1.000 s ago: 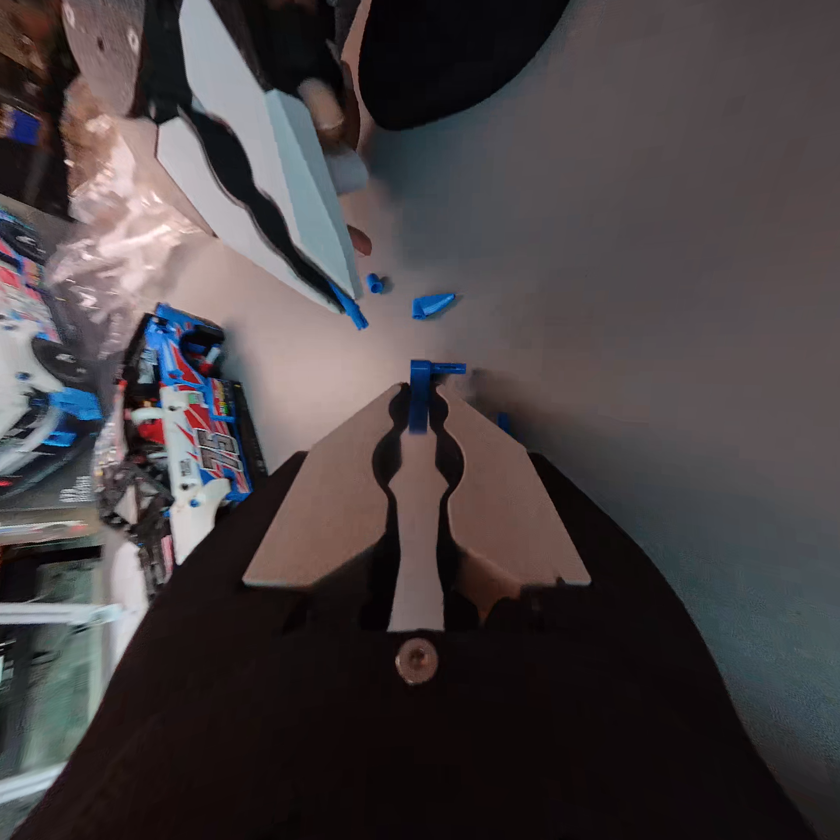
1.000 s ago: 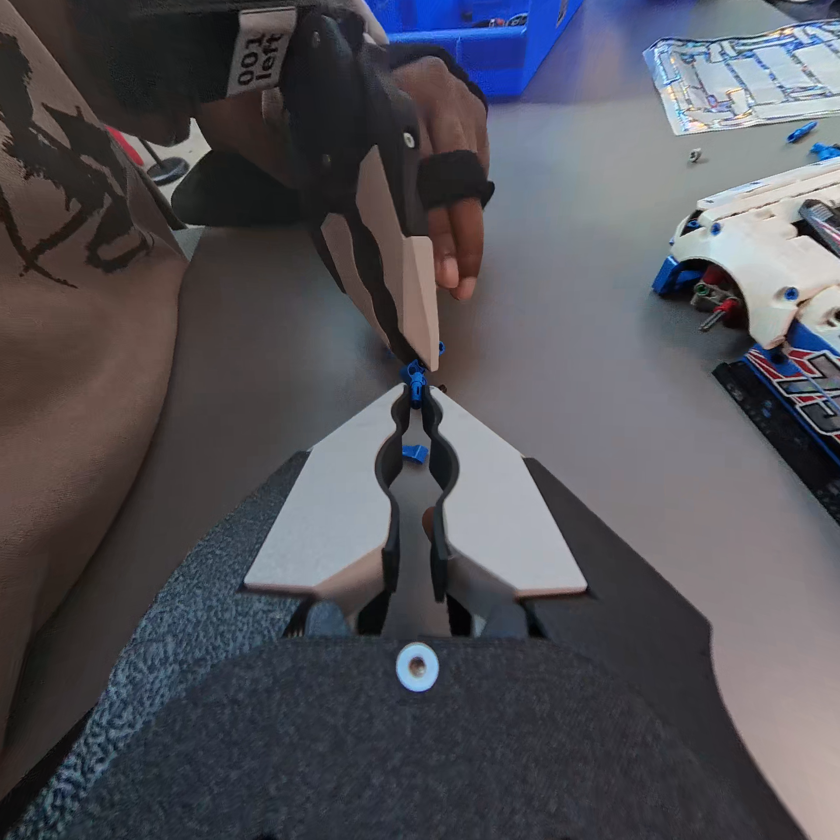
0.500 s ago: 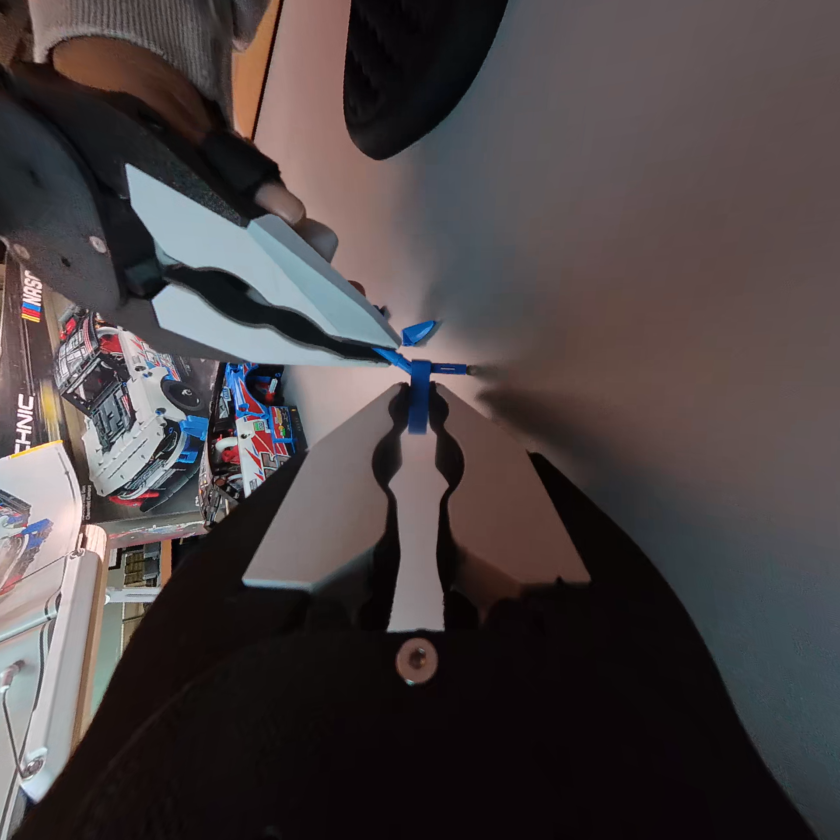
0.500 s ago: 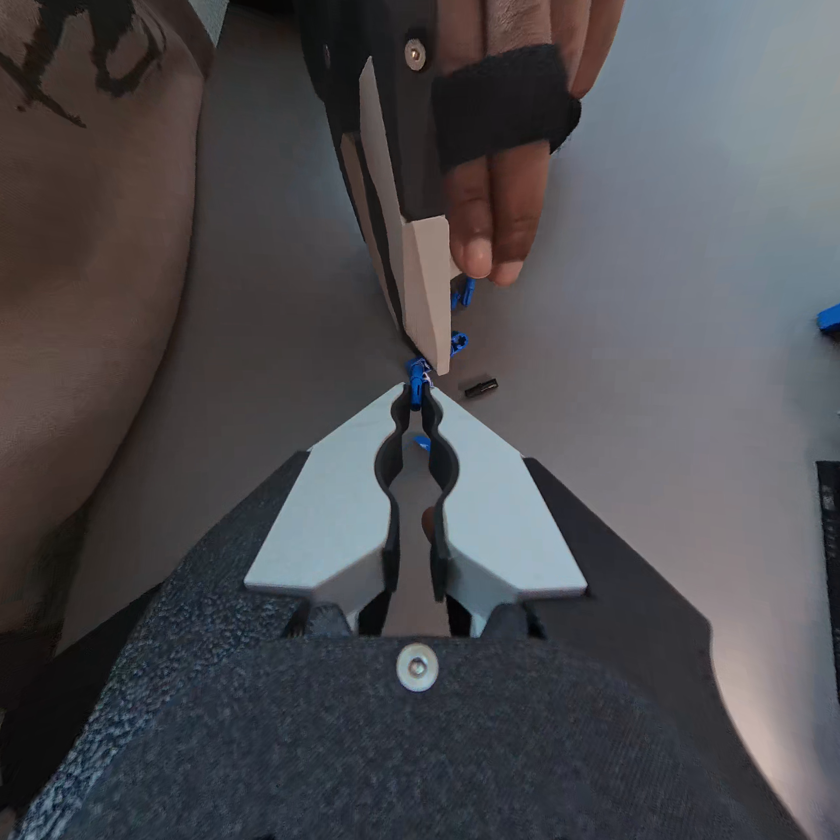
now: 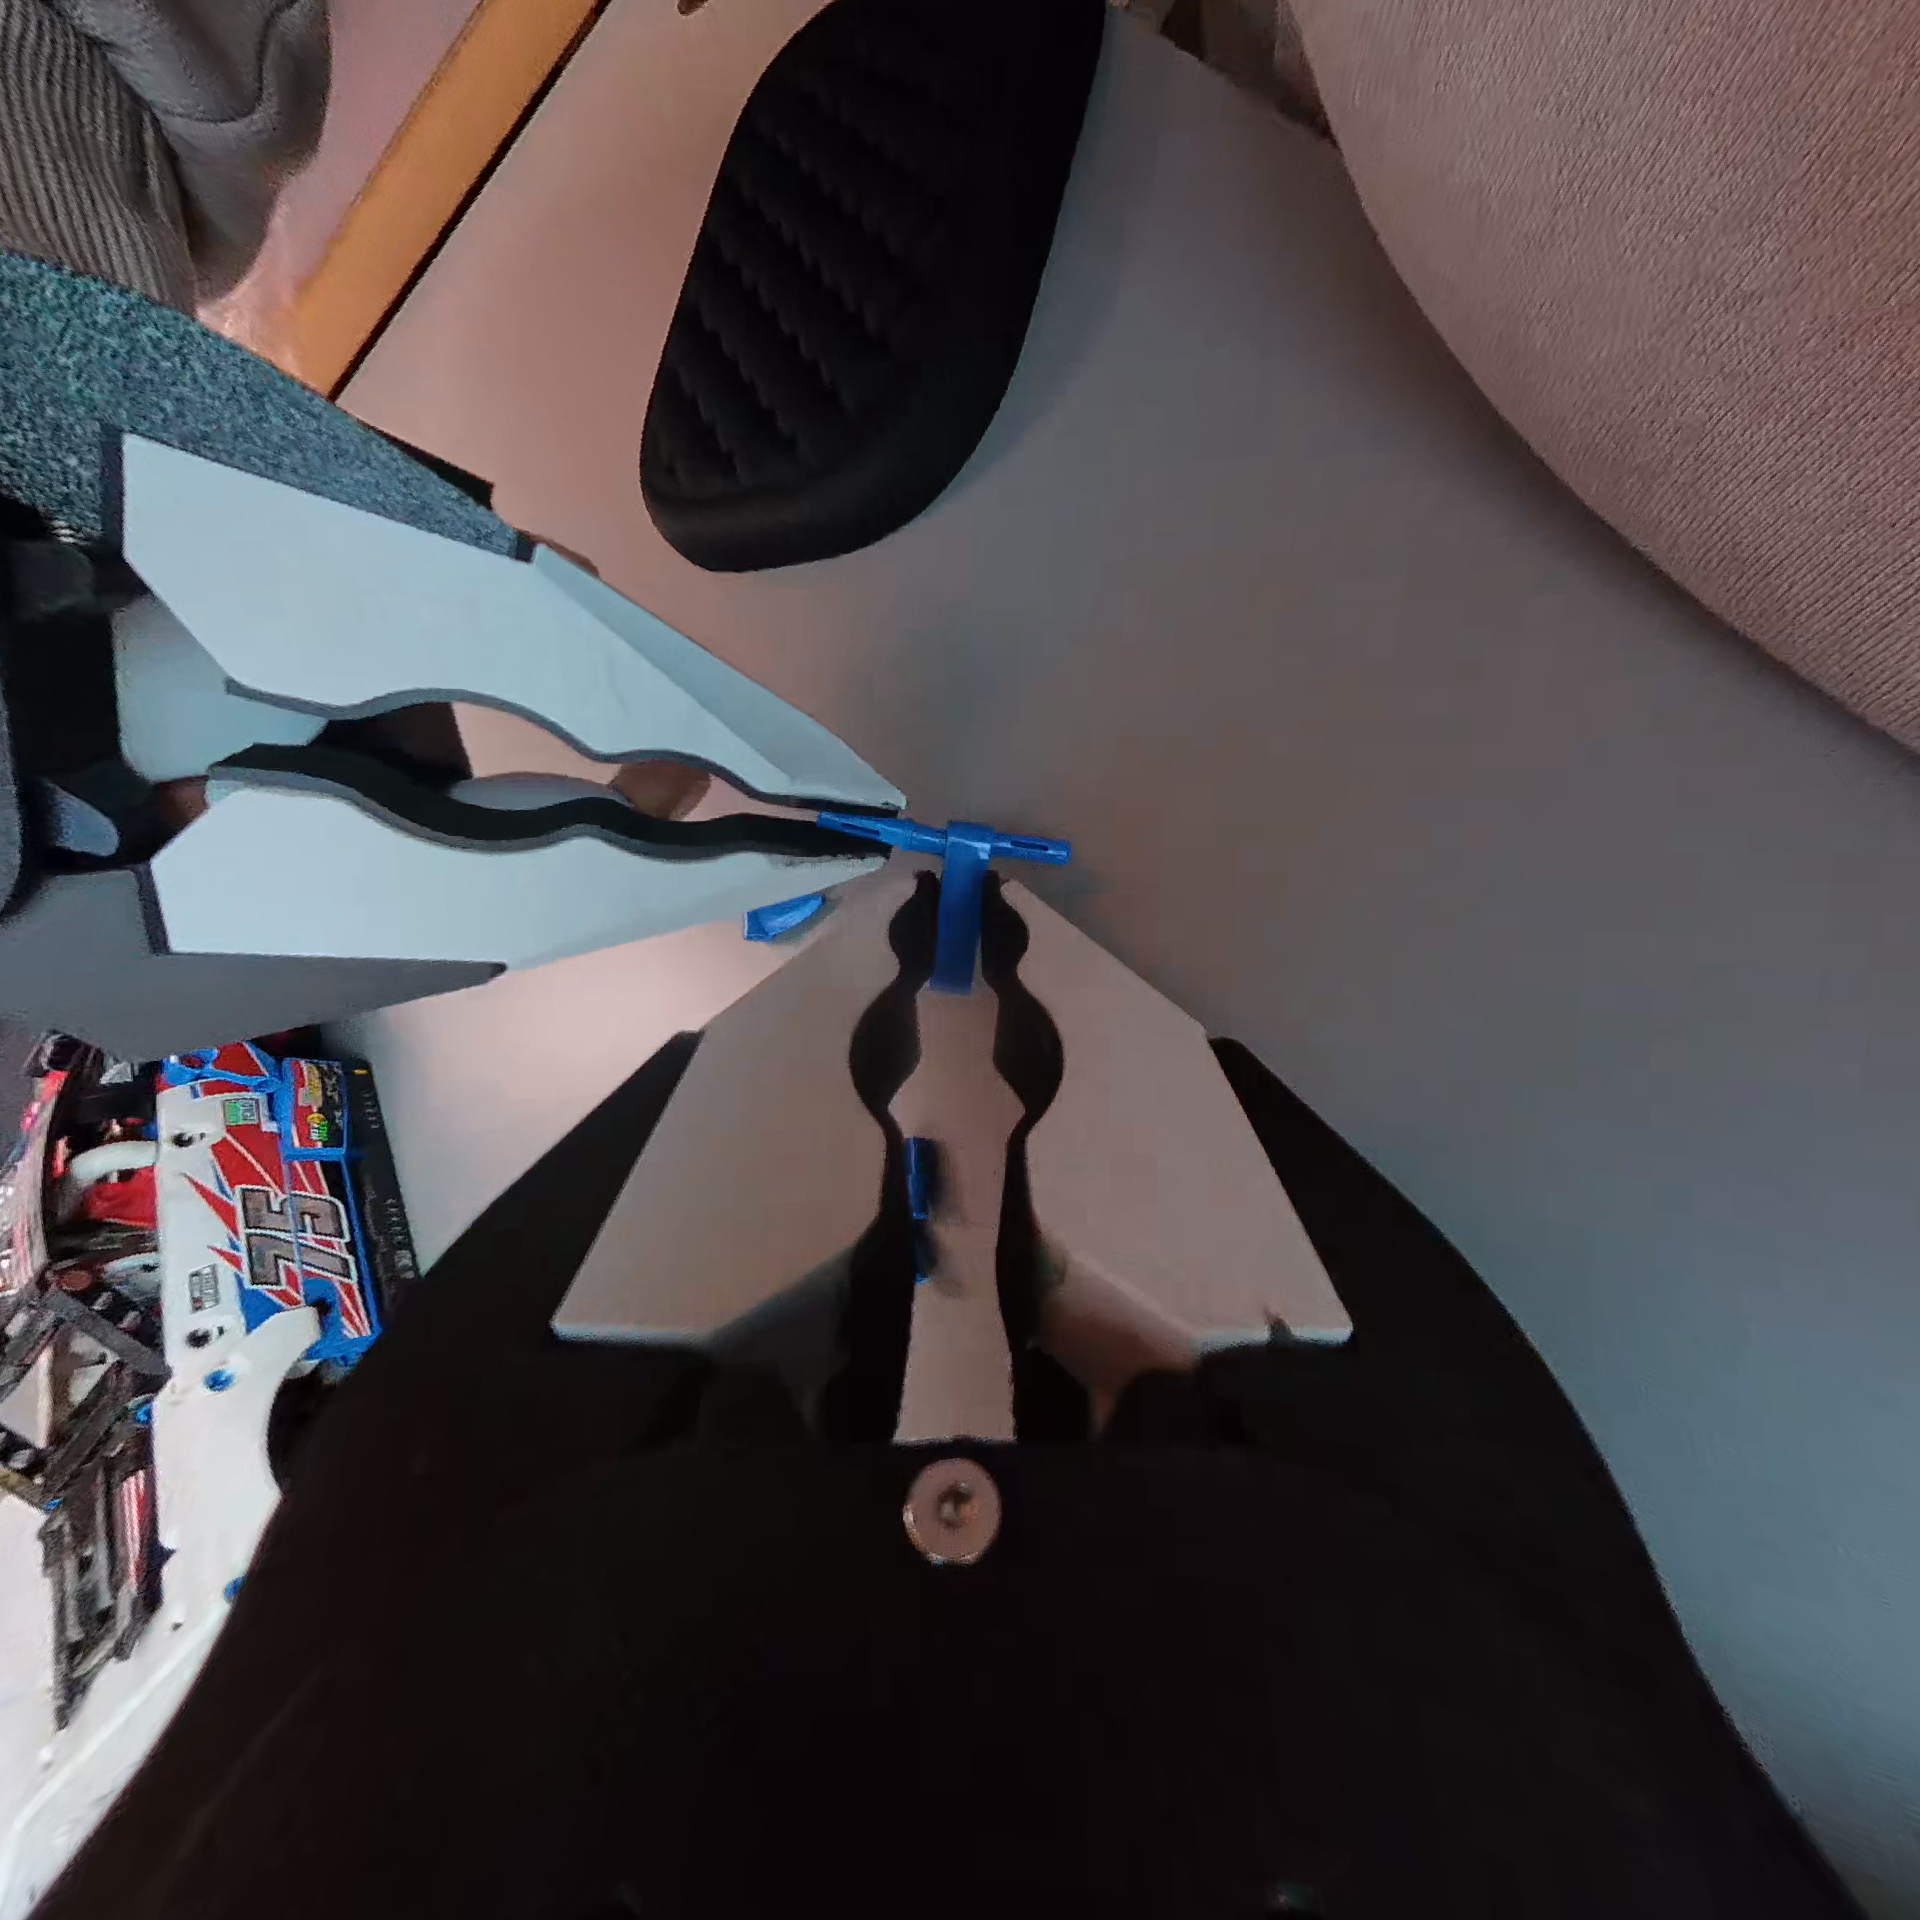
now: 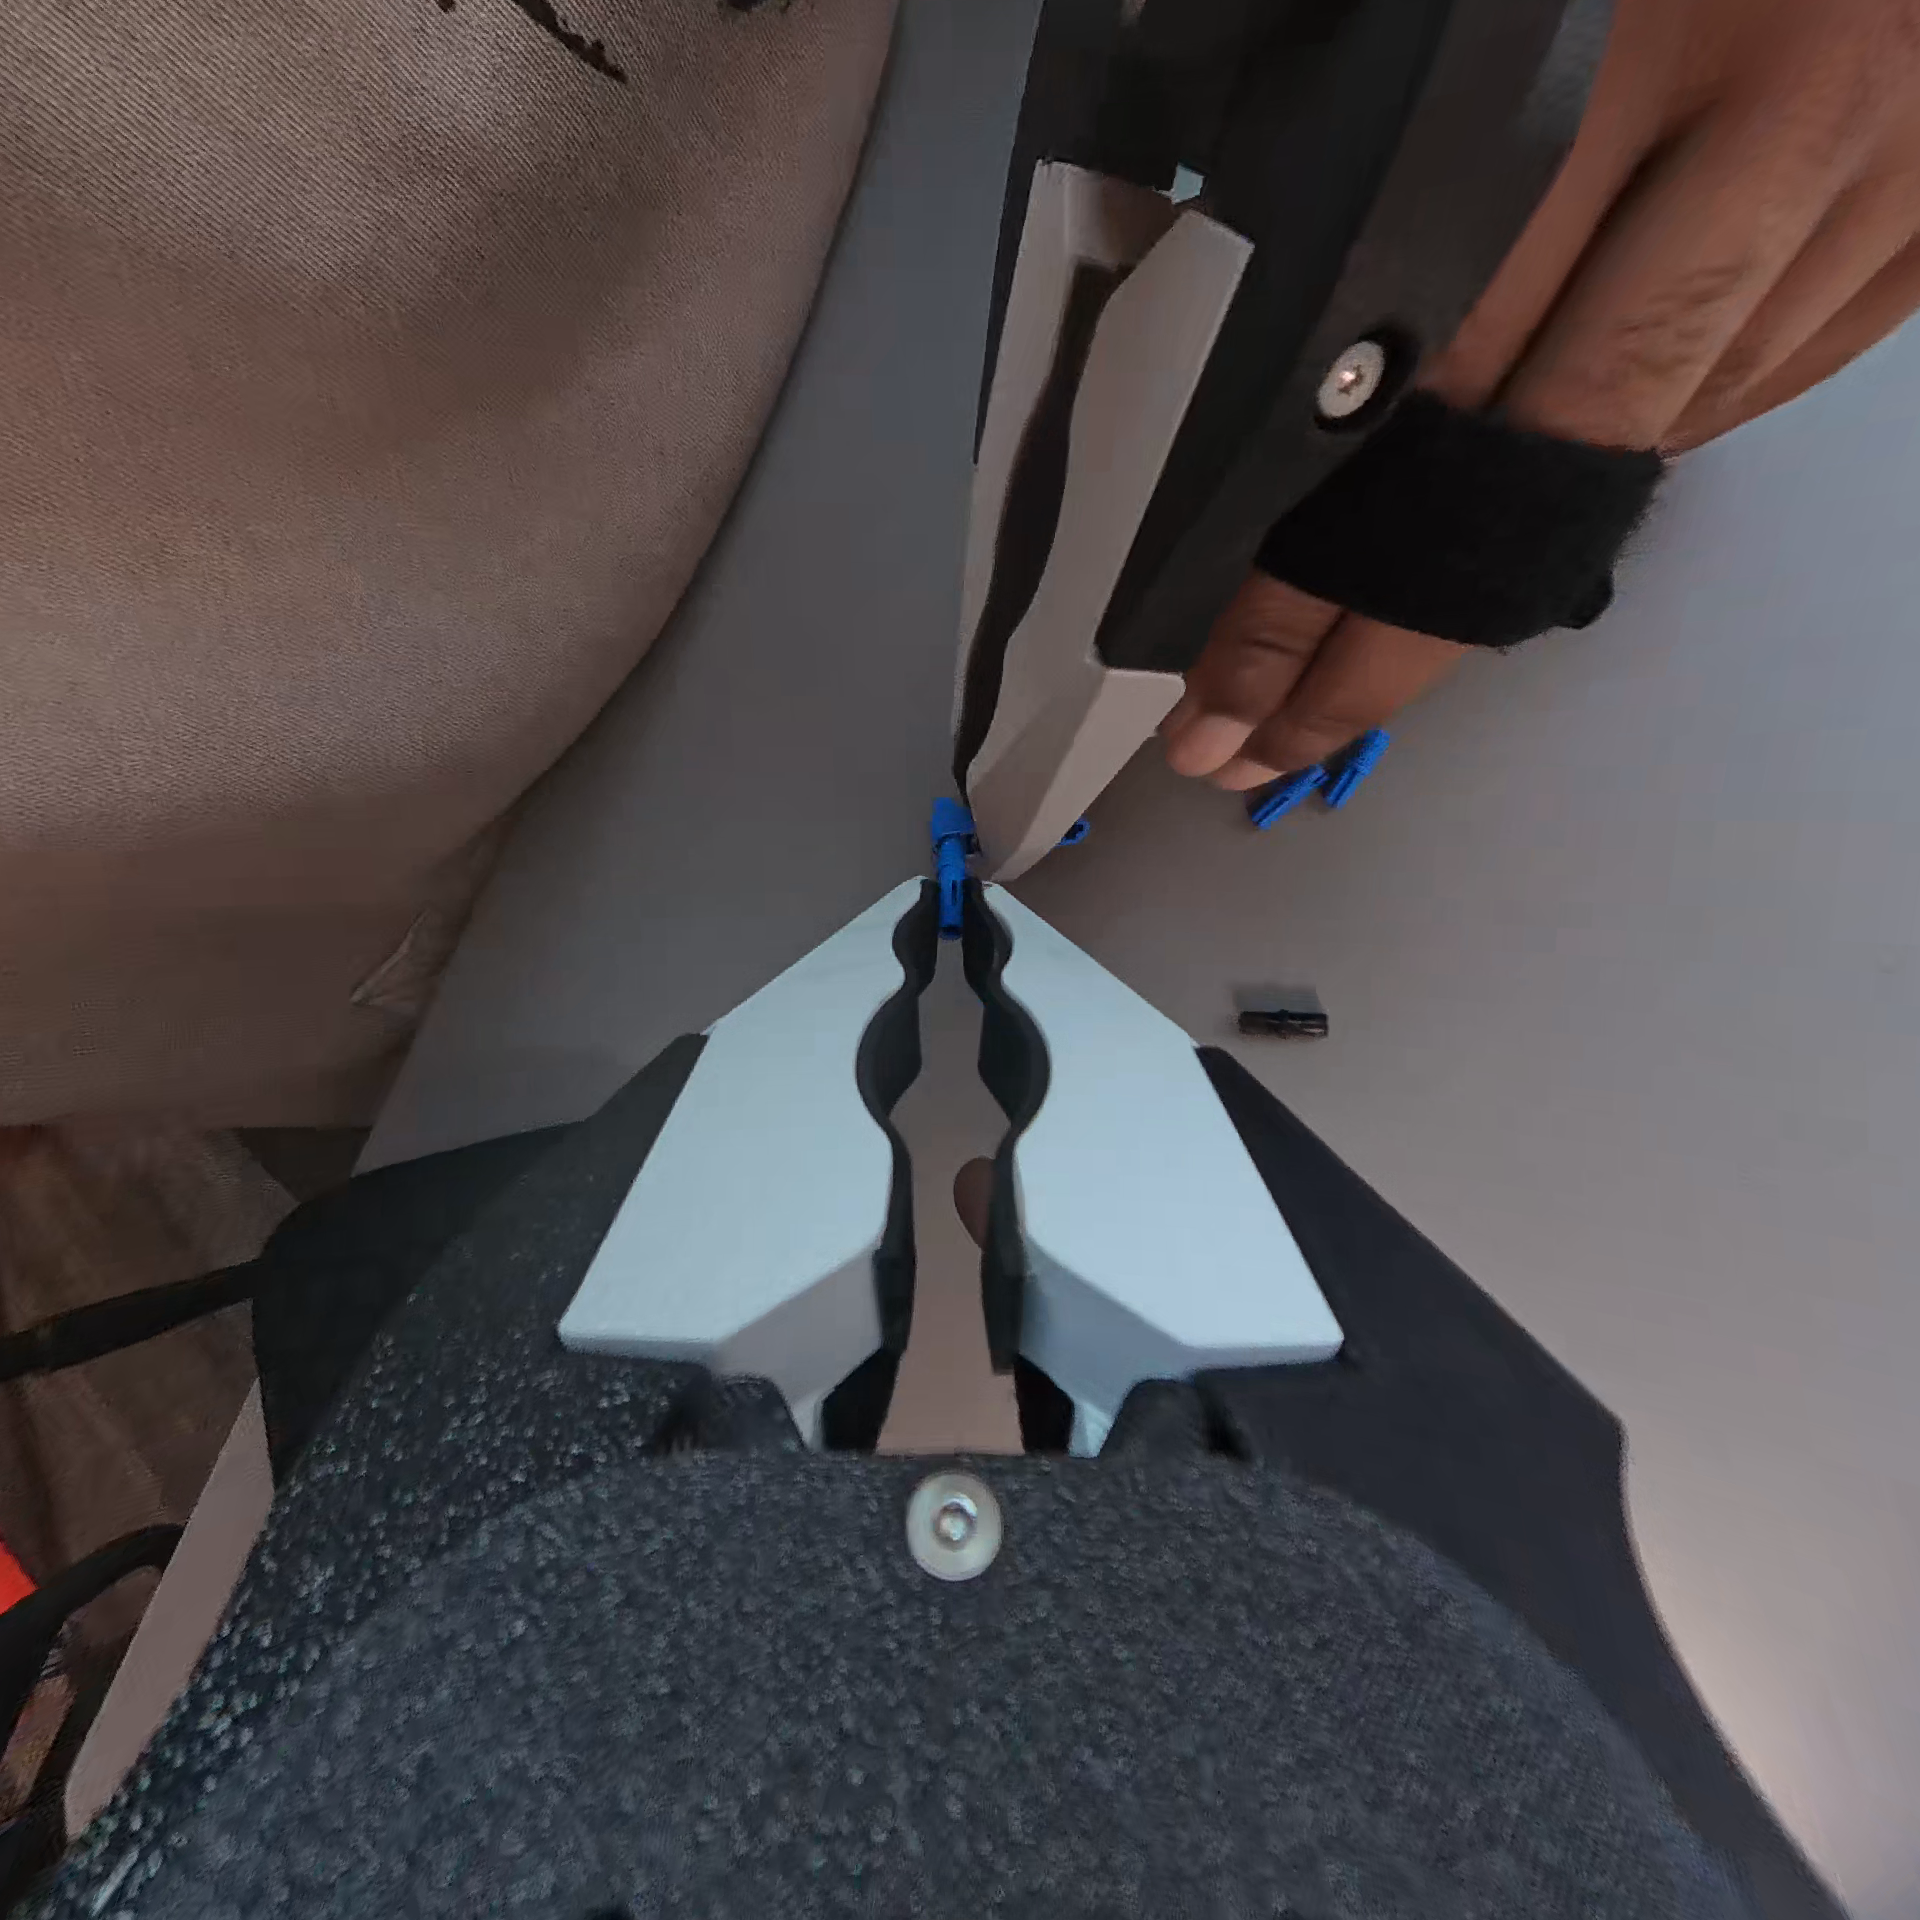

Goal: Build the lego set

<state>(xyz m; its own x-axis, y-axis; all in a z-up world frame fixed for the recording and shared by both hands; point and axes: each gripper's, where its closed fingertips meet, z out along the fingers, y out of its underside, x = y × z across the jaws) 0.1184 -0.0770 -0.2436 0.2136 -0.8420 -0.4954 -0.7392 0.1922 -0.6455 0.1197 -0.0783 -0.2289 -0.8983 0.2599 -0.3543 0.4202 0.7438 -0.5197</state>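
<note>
Above a grey table [image 5: 1455, 935], the left tool [image 5: 957, 883] clenches a blue connector piece [image 5: 958, 914], its lower end hidden between the fingers. The right tool [image 6: 951, 885] clenches a blue pin [image 6: 948, 904] seated in that connector. The partly built car [image 5: 208, 1299] is cut off at the frame edge.

Hobby desk; grey table [image 5: 1455, 935], part-built model car [image 5: 239, 1278].

Your pale grey tongs [image 5: 956, 883] pinch a bright blue plastic connector [image 5: 956, 914]. The bench [image 5: 1455, 935] is plain matte grey. The lego car [image 5: 239, 1247] shows white, blue and red stripes.
</note>
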